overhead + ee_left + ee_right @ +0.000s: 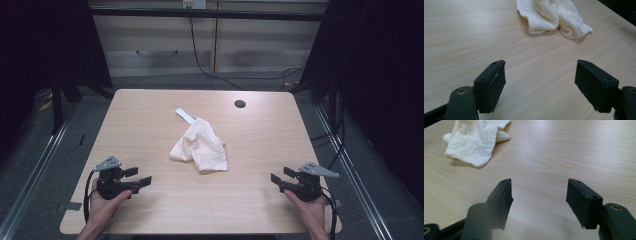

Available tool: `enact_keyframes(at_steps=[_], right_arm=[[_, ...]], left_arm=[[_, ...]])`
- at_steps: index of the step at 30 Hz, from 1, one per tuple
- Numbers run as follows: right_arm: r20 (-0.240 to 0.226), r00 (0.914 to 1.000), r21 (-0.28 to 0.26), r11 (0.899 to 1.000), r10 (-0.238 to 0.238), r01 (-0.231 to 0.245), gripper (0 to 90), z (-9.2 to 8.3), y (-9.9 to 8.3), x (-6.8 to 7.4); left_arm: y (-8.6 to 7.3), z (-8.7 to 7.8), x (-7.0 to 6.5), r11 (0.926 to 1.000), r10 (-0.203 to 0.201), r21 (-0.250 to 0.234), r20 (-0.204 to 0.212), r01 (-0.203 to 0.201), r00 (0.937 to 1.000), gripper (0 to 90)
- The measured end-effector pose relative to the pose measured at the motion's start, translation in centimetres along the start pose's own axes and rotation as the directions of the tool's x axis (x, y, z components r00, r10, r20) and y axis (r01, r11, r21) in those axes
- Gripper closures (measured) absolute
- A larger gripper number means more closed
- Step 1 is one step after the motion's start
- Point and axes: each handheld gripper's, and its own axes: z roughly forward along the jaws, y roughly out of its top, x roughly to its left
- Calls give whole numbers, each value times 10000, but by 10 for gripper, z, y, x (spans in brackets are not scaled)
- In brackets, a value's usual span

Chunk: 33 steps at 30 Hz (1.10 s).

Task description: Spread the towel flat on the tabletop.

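A crumpled cream cloth point(200, 146) lies mid-table on pale wood point(150, 115) – left gripper point(141, 179) and right gripper point(278, 179) flank it, jaws apart, empty – dark floor around

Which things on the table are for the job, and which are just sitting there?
For the job:
- cloth, crumpled mid-table
- left gripper, open, holding nothing
- right gripper, open, holding nothing

Just there:
- white strip, at the cloth's far edge
- dark round hole in the table
- cables on the floor beyond
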Motion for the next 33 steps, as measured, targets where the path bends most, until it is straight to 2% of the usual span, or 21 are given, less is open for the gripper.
enact_keyframes(at_steps=[1,5,6,7,8,10,14,15,17,18,19,22,23,24,27,28,29,30,33], right_arm=[[32,9999,56,9999,-134,134,369,1,0,1],[-255,9995,312,9993,-178,186,374,3,-1,4],[-397,9990,448,9987,-216,234,384,4,0,4],[-635,9978,661,9975,-190,232,435,5,1,4],[-1033,9945,880,9958,-170,261,449,5,2,4],[-1164,9927,937,9947,-317,427,445,6,4,6],[-1534,9870,1007,9929,-474,633,424,7,7,12],[-1766,9823,979,9919,-623,805,418,7,11,20],[-1864,9800,1015,9907,-703,904,418,7,12,23],[-1995,9748,1061,9867,-1003,1232,410,11,16,30],[-2123,9718,1135,9851,-1030,1292,410,13,19,34],[-2433,9628,1101,9829,-1172,1474,402,25,28,44],[-2433,9628,1101,9829,-1172,1474,402,25,28,44],[-2595,9572,1046,9816,-1280,1596,395,36,36,51],[-2792,9499,936,9805,-1405,1725,396,52,53,58],[-2944,9440,932,9785,-1494,1839,396,57,58,61],[-2944,9440,932,9785,-1494,1839,396,57,58,61],[-3190,9343,871,9768,-1588,1958,416,69,70,65],[-3498,9201,909,9711,-1763,2206,448,82,83,70]], left_arm=[[0,0,-1,10000,47,22,1,-47,10000,241],[0,1,-2,9996,228,165,-50,-227,9997,240],[0,1,-2,9996,228,165,-50,-227,9997,240],[0,2,-2,9991,353,254,-140,-349,9993,238],[0,3,-2,9986,466,269,-144,-462,9988,234],[1,3,-2,9979,615,196,-83,-614,9981,234],[1,2,-3,9982,559,207,-52,-558,9984,218],[0,1,-4,9979,616,186,68,-618,9981,216],[0,0,-5,9977,658,160,83,-659,9978,210],[-1,0,-5,9972,725,198,100,-727,9973,207],[-1,-1,-5,9963,806,286,103,-809,9967,204],[-1,-1,-4,9970,726,260,141,-730,9973,199],[-1,-1,-4,9970,726,260,141,-730,9973,199],[-1,0,-3,9974,668,245,148,-671,9977,199],[-1,1,-3,9971,684,309,266,-692,9973,220],[-1,2,-4,9971,680,318,334,-691,9971,218],[-1,2,-4,9971,680,318,334,-691,9971,218],[-1,2,-4,9969,687,355,361,-700,9970,218],[-1,1,-5,9968,704,342,376,-717,9968,217]])
